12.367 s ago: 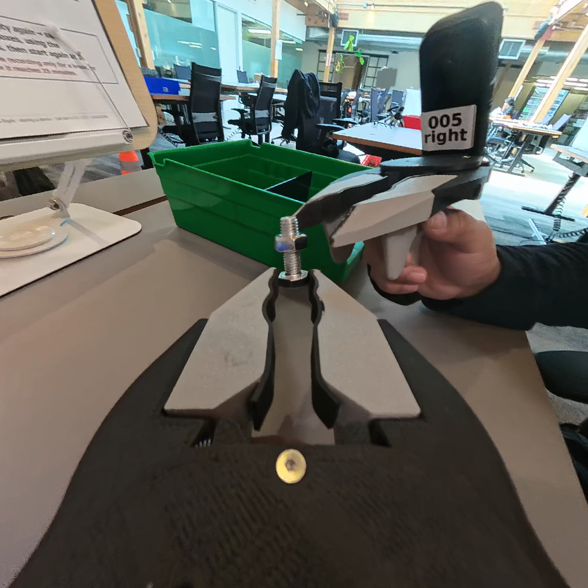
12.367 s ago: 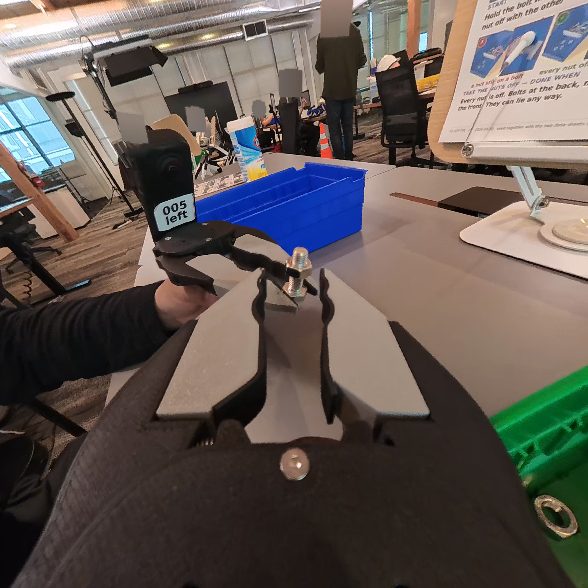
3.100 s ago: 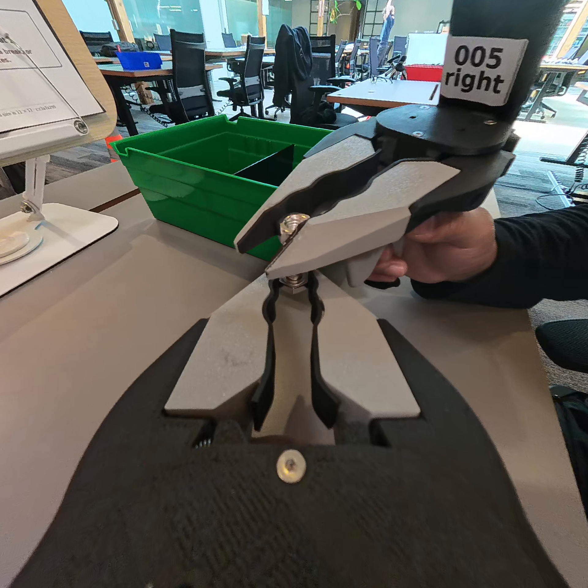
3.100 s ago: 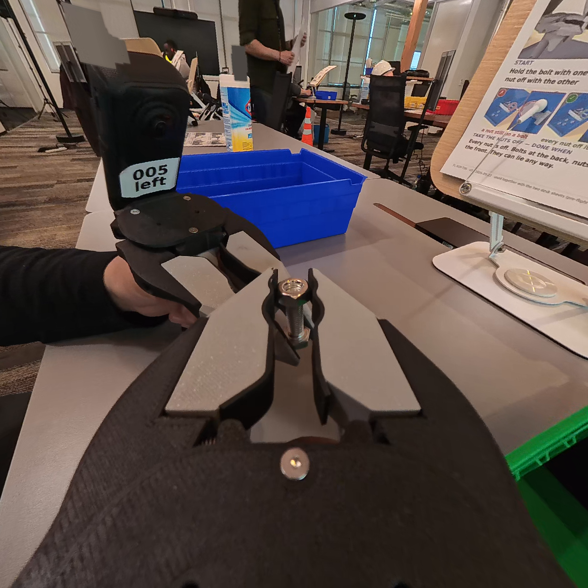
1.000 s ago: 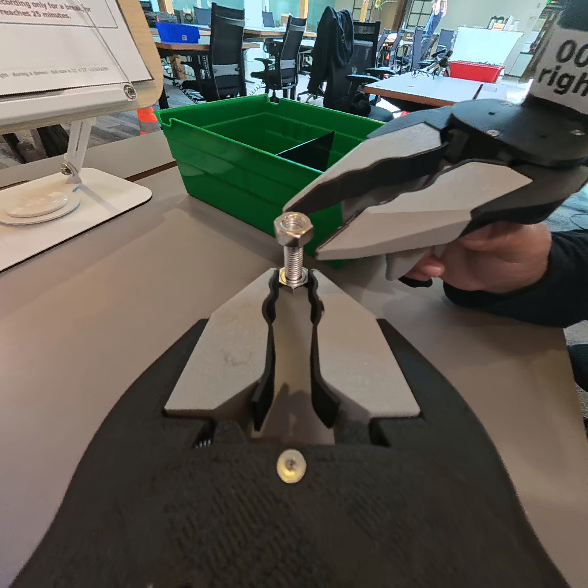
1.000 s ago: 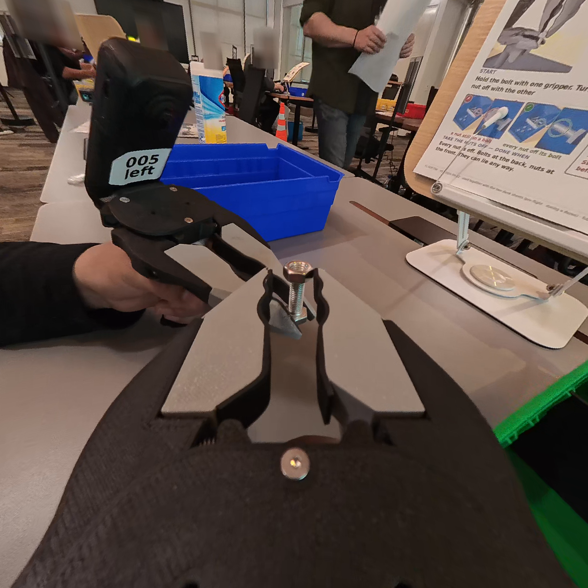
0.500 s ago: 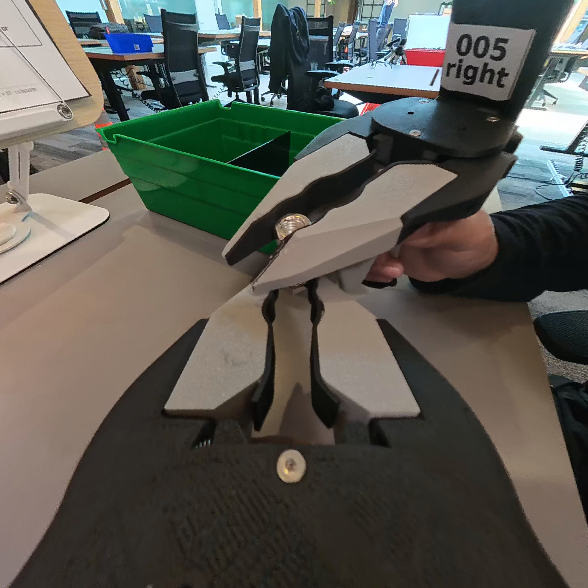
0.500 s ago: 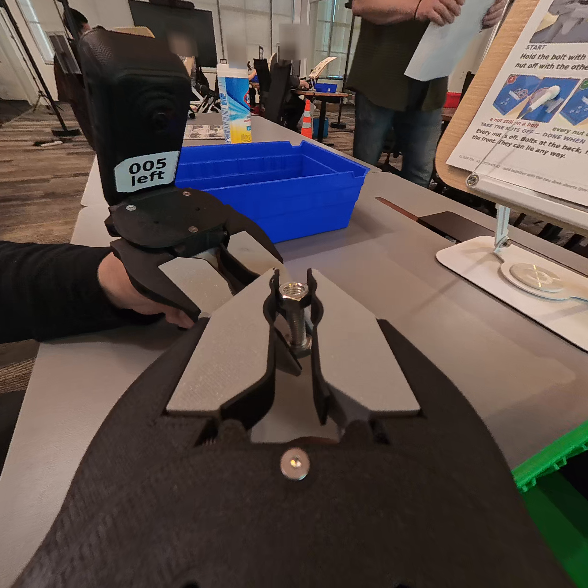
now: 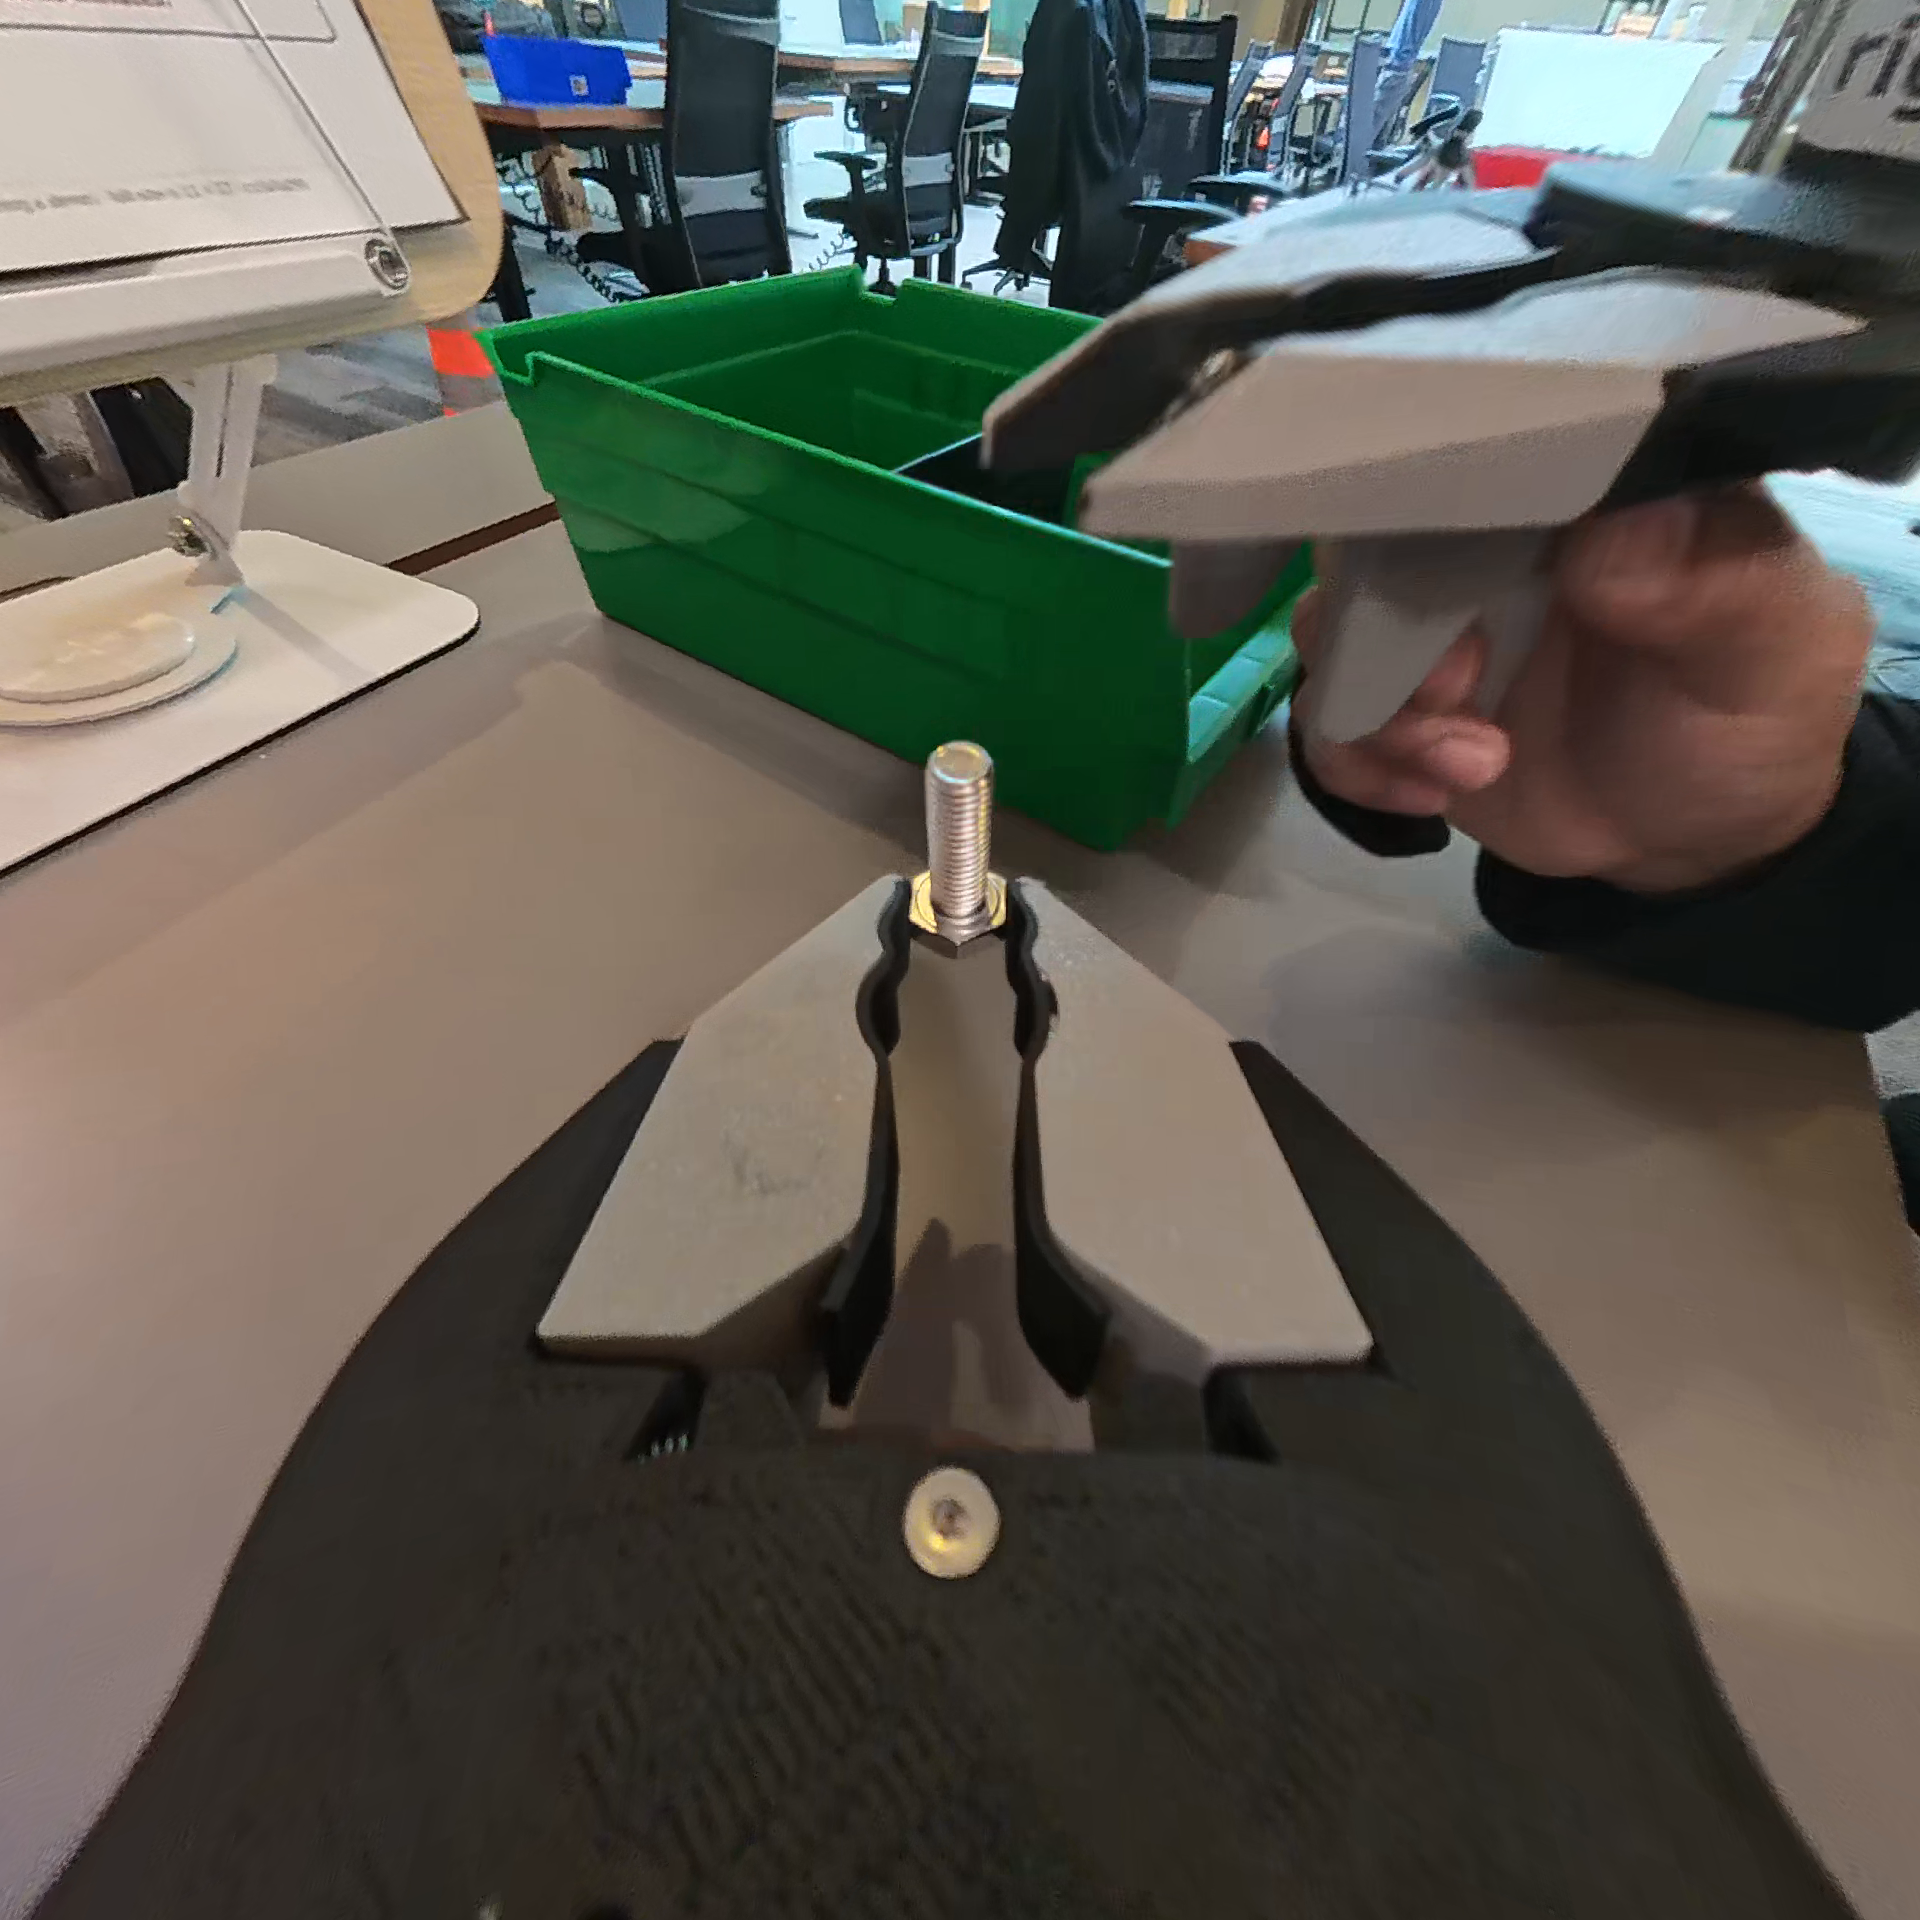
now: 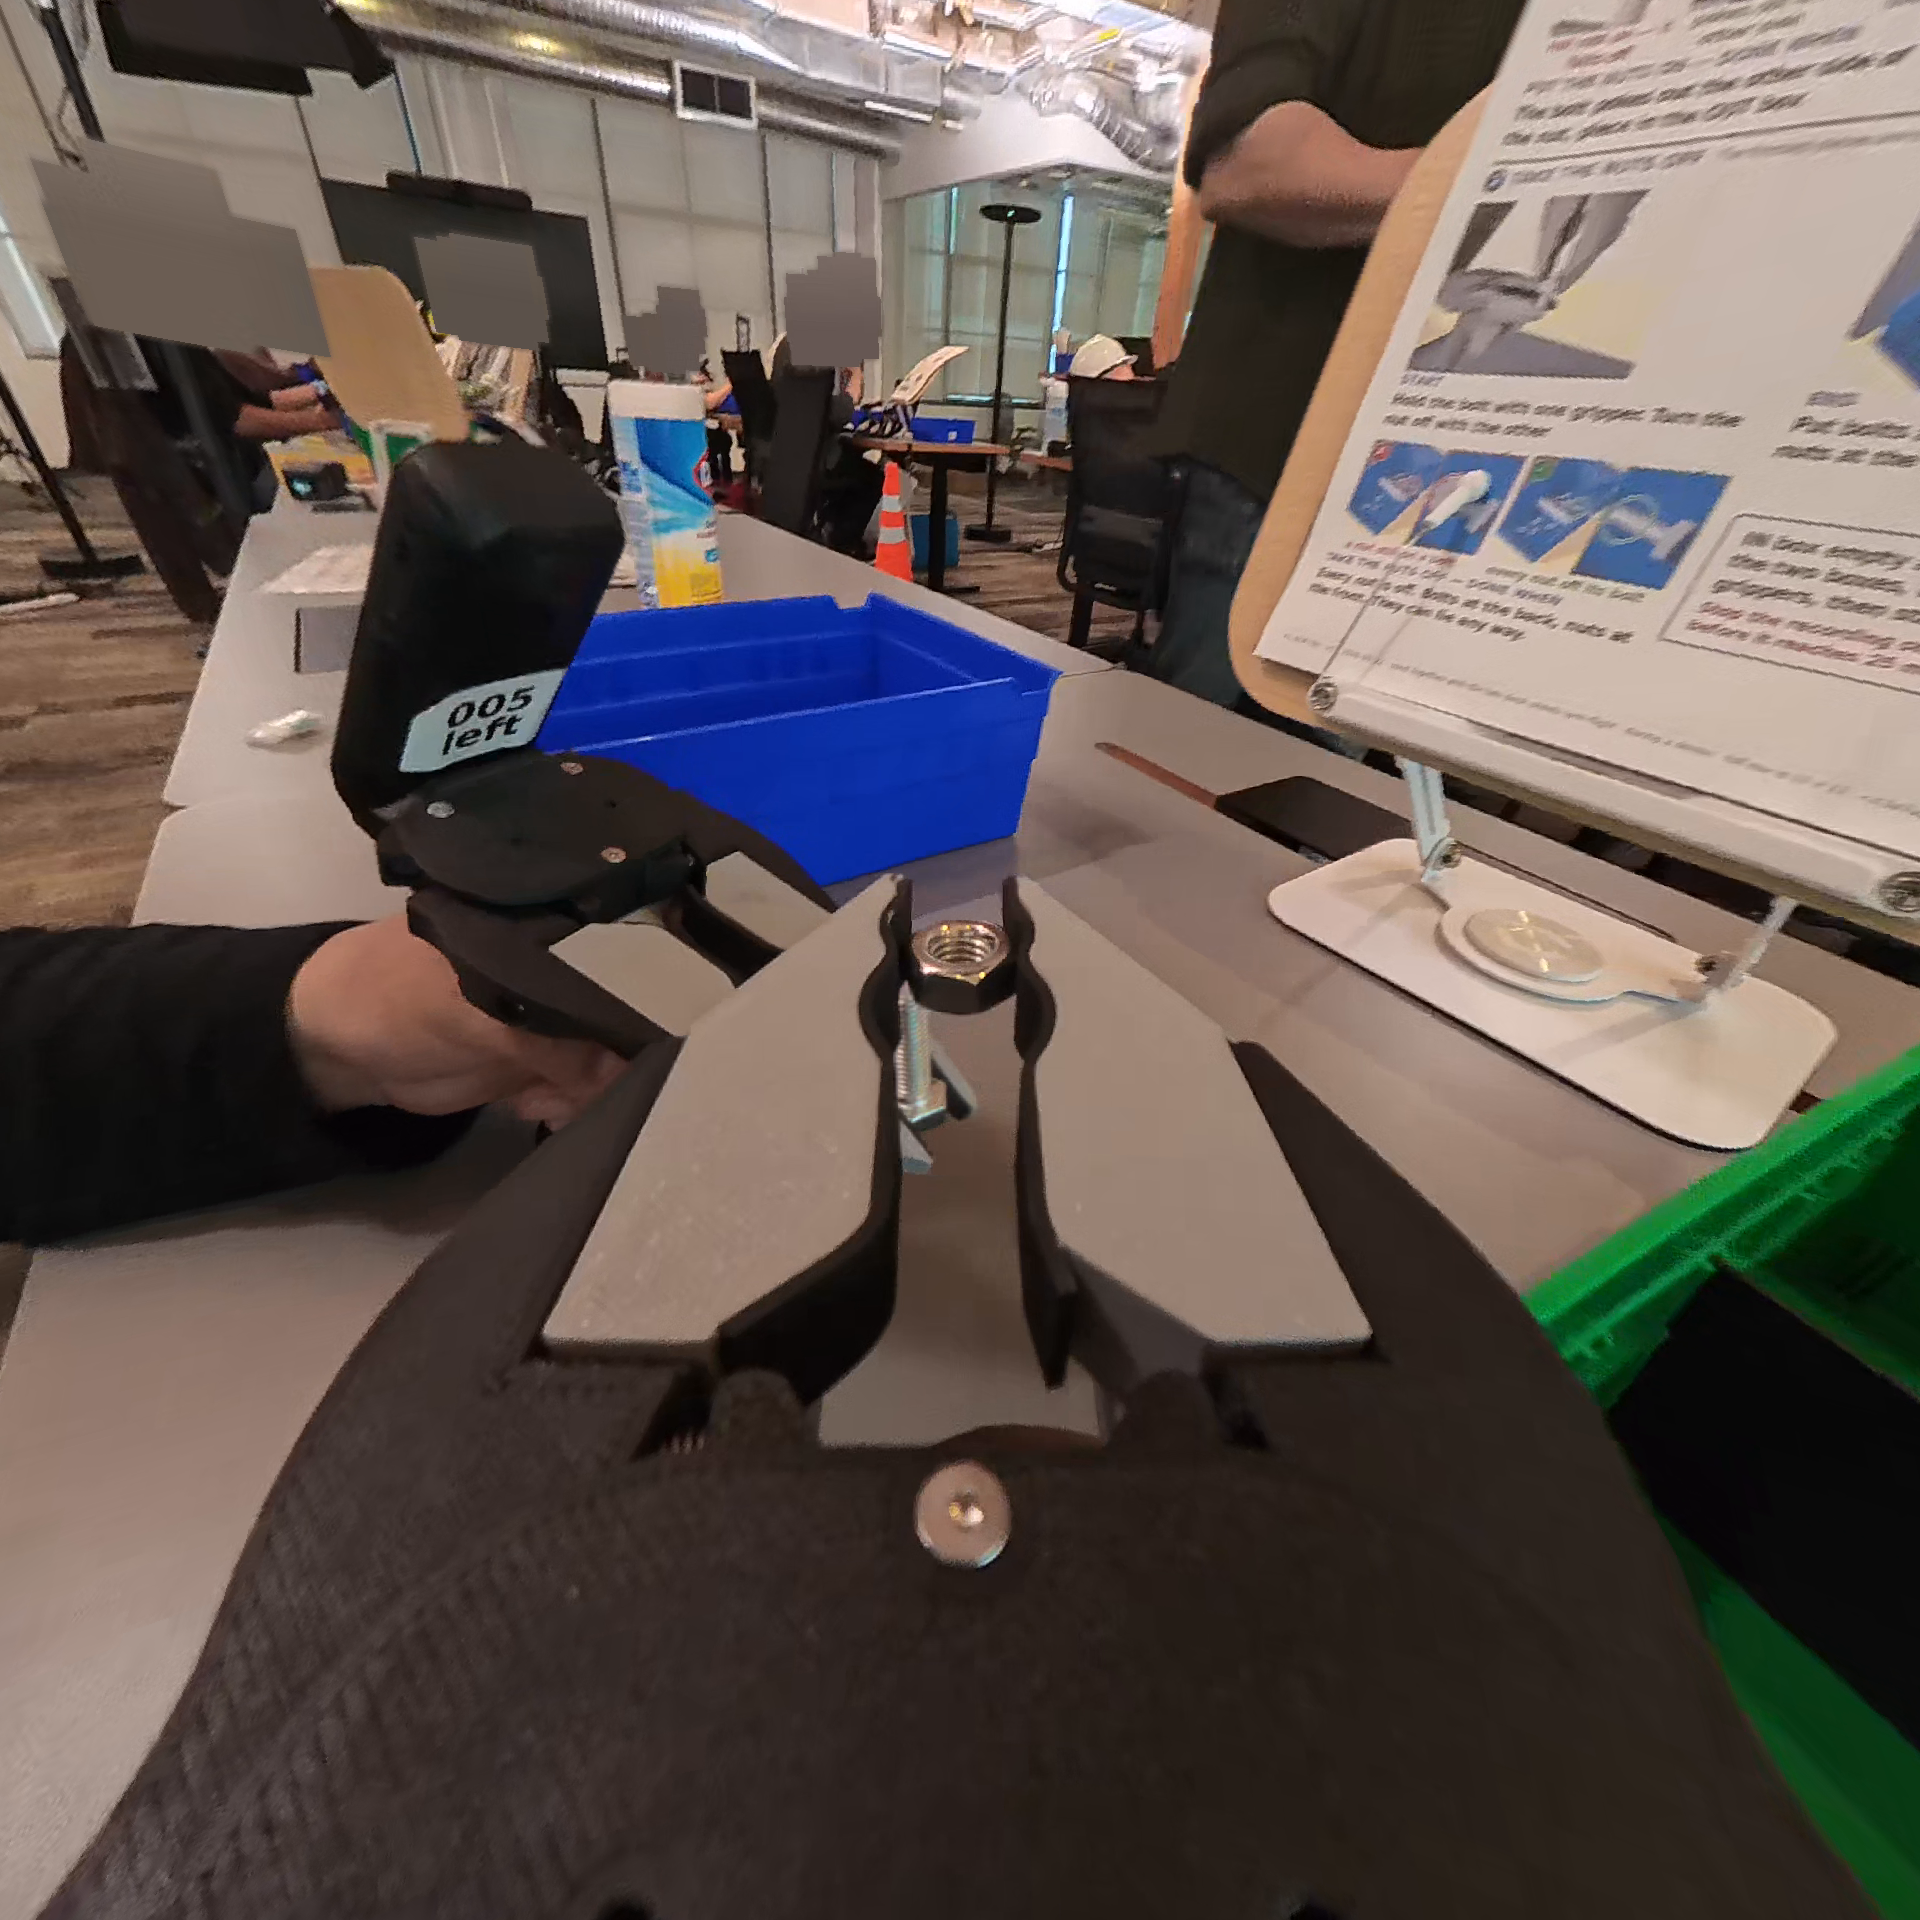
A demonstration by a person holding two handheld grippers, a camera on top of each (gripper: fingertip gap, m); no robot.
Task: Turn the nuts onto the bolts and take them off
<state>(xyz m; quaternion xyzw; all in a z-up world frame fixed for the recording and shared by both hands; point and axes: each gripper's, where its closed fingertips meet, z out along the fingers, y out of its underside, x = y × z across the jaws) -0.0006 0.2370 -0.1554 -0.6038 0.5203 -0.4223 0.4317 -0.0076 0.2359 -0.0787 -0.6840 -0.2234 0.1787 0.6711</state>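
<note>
Nut off the bolt; removal step for this pair judged done, drop-off of the parts pending. Left gripper clamped narrow on the hex head of the bolt, threaded shank standing upright and bare above the fingertips, just in front of the green bin. Right gripper closed on the hex nut, bore facing up toward the camera, held clear above the bolt and apart from it. In the left wrist view, right gripper raised and off to the right, over the near corner of the green bin, slightly blurred; nut glint barely visible between its fingers. Left hand low by the grey tabletop, gripper roughly level, sleeve resting near the edge. Right hand wrapped under the handle, forearm near the table. Blue bin beyond the left gripper, apparently nothing in the visible part. Next move, by judgement: carry nut over the green bin, pick the proper compartment either side of the black divider, open only once over it; bolt likewise. Risk: nut slipping from the pinch if tilted.
</note>
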